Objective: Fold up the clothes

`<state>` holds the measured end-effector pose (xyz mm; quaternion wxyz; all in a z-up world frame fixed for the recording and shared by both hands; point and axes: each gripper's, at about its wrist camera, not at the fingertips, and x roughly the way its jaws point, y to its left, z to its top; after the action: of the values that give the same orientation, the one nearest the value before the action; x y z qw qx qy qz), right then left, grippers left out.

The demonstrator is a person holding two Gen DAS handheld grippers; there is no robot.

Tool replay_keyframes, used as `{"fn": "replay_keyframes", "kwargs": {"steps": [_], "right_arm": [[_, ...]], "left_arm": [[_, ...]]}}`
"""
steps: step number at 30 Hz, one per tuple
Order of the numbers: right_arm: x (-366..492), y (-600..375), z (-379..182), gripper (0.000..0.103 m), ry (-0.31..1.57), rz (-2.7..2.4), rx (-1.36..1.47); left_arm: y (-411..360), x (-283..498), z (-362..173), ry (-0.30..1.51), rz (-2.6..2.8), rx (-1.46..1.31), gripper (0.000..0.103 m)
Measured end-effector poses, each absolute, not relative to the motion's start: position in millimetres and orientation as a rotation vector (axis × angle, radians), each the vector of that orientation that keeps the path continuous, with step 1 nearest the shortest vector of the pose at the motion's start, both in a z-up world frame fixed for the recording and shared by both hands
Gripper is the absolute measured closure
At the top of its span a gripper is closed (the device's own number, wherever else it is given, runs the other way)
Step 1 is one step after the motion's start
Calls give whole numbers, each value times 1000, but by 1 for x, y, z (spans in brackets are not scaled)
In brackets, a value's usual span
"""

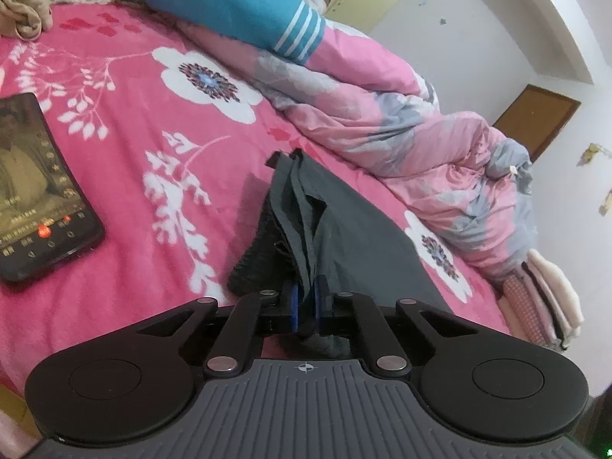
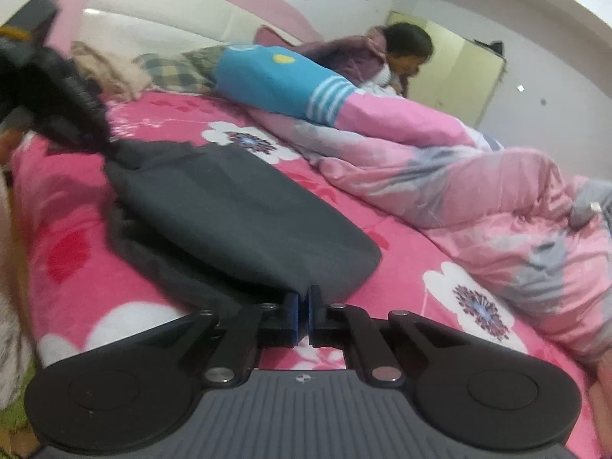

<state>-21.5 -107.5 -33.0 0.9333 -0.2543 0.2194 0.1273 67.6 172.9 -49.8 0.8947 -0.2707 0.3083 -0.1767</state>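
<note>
On the left of the left wrist view one black phone [image 1: 38,187] lies flat on the pink flowered bedsheet [image 1: 126,141], its screen lit, well apart from the clothing. Right of it, one dark grey garment [image 1: 336,214] stretches up from the sheet into the left gripper [image 1: 306,302], whose two blue-padded fingers [image 1: 293,300] are nearly closed with bunched layers of the grey cloth pinched between them. Further right one rumpled pink and grey quilt [image 1: 401,122] runs along the bed, with one blue striped pillow [image 1: 233,4] at its head. In the right wrist view the left gripper is seen at the far left, lifting one end of the garment [image 2: 237,206], which lies folded over on the sheet [image 2: 69,229] and reaches to the right gripper [image 2: 303,302]. Its jaws stand almost together at the cloth's near edge; whether they hold it I cannot tell. One person [image 2: 401,53] leans at the far bedside.
</note>
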Motion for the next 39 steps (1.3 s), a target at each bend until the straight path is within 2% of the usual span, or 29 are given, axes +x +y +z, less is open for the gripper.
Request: {"fn": "replay_keyframes", "kwargs": {"steps": [8,12,16,17,18,23,26,29,33,38,39], "right_arm": [[-43,-93,-39,99,403,260,-611],[-44,-93,-47,99,416,267,-625],[-45,-93,-56,96,429,273,-640],[-47,-95,-53,96,431,278,-628],[-46,-100,-47,96,431,287,-582],[-41,-134,-15,96,426,335,-318],[-37,-154,3,95,421,361,-159],[-30,-160,9,94,416,366,-101],[-17,-156,4,82,412,354,-110],[0,-151,-1,72,407,339,-121],[4,-150,-2,68,406,337,-124]], "left_arm": [[172,56,-39,608,-382,-468,98],[170,63,-53,689,-377,-456,97],[176,62,-58,703,-361,-480,91],[178,59,-55,690,-355,-479,86],[180,56,-52,678,-349,-479,82],[188,33,-22,546,-286,-424,81],[164,31,-8,486,-346,-364,80],[126,37,-3,457,-475,-296,71],[80,50,-29,508,-490,-128,67],[81,56,-62,572,-503,-100,66],[84,56,-62,571,-513,-120,64]]}}
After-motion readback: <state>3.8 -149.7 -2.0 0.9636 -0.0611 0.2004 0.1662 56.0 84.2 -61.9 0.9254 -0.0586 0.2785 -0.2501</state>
